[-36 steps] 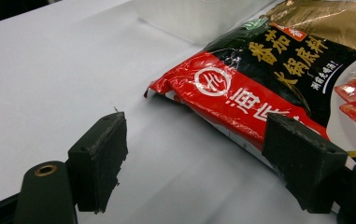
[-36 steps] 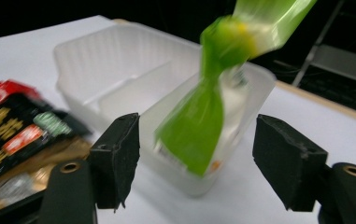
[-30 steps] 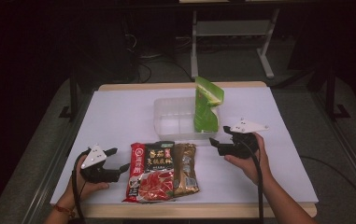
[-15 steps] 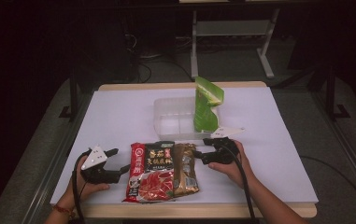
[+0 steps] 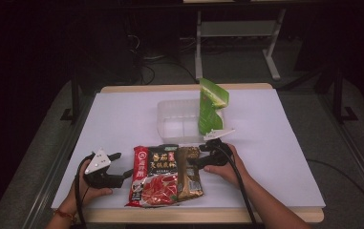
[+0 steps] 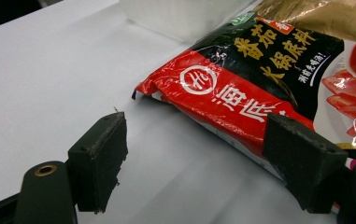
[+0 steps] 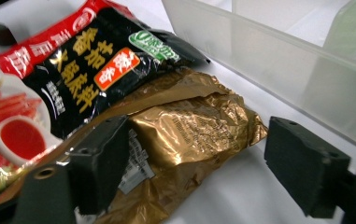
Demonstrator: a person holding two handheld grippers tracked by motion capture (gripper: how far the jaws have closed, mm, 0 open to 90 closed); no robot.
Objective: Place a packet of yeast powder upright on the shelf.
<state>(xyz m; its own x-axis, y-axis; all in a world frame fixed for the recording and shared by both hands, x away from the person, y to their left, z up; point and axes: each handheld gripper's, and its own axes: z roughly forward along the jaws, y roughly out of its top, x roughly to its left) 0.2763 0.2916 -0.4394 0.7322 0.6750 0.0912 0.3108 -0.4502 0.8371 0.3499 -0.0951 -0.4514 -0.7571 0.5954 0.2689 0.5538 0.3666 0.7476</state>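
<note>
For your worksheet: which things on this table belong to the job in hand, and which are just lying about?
In the job:
red and black packet
gold packet
left gripper
right gripper

Lying about:
clear plastic box
green packet

We see a glossy red plastic pouch [image 5: 153, 176], a crinkled gold foil packet [image 7: 189, 135], a translucent plastic box [image 5: 179, 121] and a matt white counter [image 5: 122, 124].

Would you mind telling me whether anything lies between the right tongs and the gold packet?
Nothing visible does. The right tongs stand open, jaws having just widened, straddling the gold packet's crinkled end. The red and black packet overlaps its far side, and the clear container sits beyond.
</note>
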